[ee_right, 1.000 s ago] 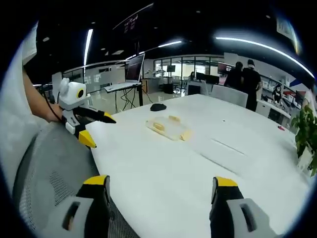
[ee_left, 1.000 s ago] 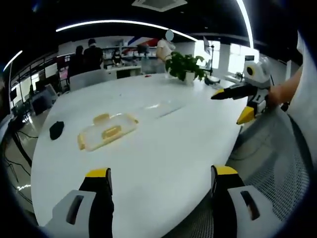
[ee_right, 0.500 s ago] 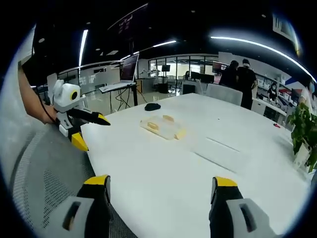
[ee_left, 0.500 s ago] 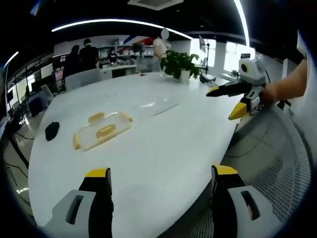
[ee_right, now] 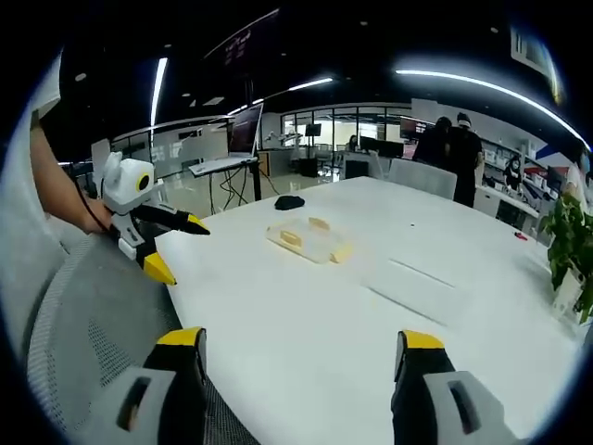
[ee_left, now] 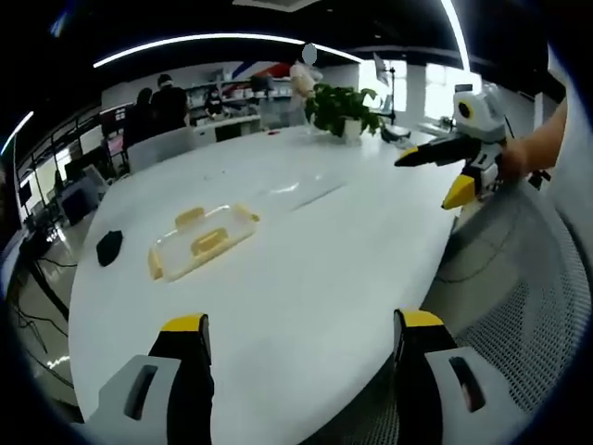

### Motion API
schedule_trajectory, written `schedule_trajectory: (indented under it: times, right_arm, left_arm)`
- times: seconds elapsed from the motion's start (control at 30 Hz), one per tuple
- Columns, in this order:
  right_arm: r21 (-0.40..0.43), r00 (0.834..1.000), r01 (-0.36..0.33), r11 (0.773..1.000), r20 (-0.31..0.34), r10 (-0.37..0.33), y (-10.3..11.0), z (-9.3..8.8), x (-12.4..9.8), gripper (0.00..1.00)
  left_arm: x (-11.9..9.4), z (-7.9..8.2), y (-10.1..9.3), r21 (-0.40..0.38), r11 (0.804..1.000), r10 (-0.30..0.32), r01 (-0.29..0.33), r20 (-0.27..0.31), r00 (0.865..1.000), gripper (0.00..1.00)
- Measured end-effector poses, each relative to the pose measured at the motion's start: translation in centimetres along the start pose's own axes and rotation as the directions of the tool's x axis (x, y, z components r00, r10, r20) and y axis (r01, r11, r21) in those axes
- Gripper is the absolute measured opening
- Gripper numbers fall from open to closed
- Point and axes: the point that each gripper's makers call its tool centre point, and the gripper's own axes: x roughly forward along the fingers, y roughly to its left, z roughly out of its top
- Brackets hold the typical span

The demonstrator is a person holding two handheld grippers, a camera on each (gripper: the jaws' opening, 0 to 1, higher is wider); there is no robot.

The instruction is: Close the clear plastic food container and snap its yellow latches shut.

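Both spread wide, holding nothing: left gripper, right gripper. Clear container on white tabletop.

The clear plastic food container with yellow latches lies flat on the table.

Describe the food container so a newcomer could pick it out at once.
Start at the big white table and look left of its middle, short of the small black object near the far edge. The clear plastic food container lies flat there. It is see-through, with yellow latches, unlike the flat clear sheet beyond.
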Motion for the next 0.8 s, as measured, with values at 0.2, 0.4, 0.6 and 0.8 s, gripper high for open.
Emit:
schedule_trajectory:
  times: [0.2,0.4,0.6,0.8]
  right_arm:
    - [0.019,1.000,-0.010,1.000,0.003,0.010,0.0,0.0,0.1,0.84]
    - [-0.010,0.999,-0.048,0.999,-0.005,0.048,0.8,-0.2,0.2,0.83]
    - [-0.016,0.999,-0.025,1.000,0.021,0.025,0.2,0.8,0.1,0.82]
    - [-0.028,1.000,0.000,1.000,-0.002,0.000,-0.4,0.3,0.0,0.81]
  left_arm:
    - [-0.2,0.2,1.4,-0.055,0.997,0.046,-0.045,0.017,0.999,0.81]
    - [-0.3,0.2,1.2,-0.061,0.996,0.061,-0.060,0.017,0.998,0.79]
    - [0.0,0.6,1.0,-0.063,0.998,0.026,-0.025,0.023,0.999,0.79]
    - [0.3,0.3,0.0,-0.004,1.000,-0.010,0.010,-0.003,1.000,0.78]
